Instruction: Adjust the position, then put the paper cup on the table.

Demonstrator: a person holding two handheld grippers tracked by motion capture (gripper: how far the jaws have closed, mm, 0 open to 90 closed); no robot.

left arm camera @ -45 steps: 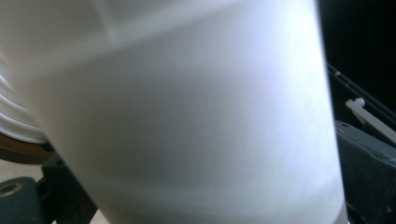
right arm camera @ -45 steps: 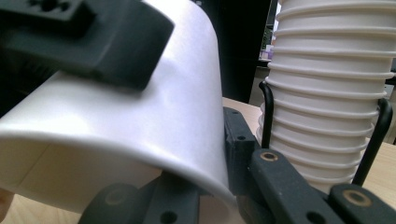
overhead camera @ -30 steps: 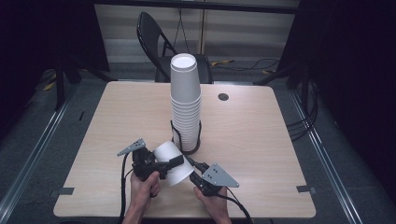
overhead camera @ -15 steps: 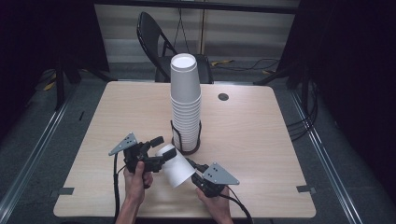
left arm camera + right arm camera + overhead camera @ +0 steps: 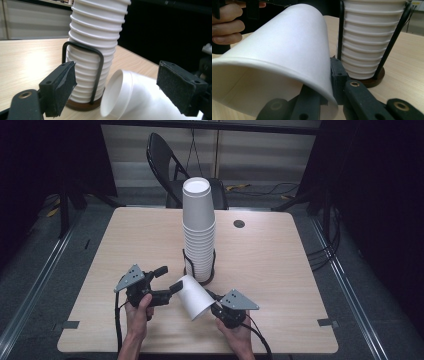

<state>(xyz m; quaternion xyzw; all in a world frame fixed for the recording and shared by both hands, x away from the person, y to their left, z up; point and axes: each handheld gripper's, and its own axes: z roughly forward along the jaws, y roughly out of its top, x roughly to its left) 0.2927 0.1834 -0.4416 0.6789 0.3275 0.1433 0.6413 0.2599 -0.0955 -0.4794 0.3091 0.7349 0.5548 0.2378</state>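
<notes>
A tall stack of white paper cups point(image 5: 199, 230) stands in a black wire holder point(image 5: 184, 262) at the middle of the wooden table point(image 5: 280, 265). In front of it a single white cup point(image 5: 192, 296) is held tilted on its side. My right gripper point(image 5: 213, 308) is shut on the cup's rim point(image 5: 322, 82), one jaw inside the mouth and one outside. My left gripper point(image 5: 168, 278) is open at the cup's base. In the left gripper view the cup's base point(image 5: 117, 95) lies between the wide-apart pads point(image 5: 61, 85), untouched, with the stack point(image 5: 95, 42) just behind.
A black folding chair point(image 5: 165, 160) stands beyond the table's far edge. A dark round grommet point(image 5: 239, 224) sits in the tabletop to the right of the stack. Bare wood lies to the left and right of the holder.
My left gripper has opened and drawn back to the left, off the cup's base. The cup stays pinched at its rim by the right gripper and has shifted slightly right.
</notes>
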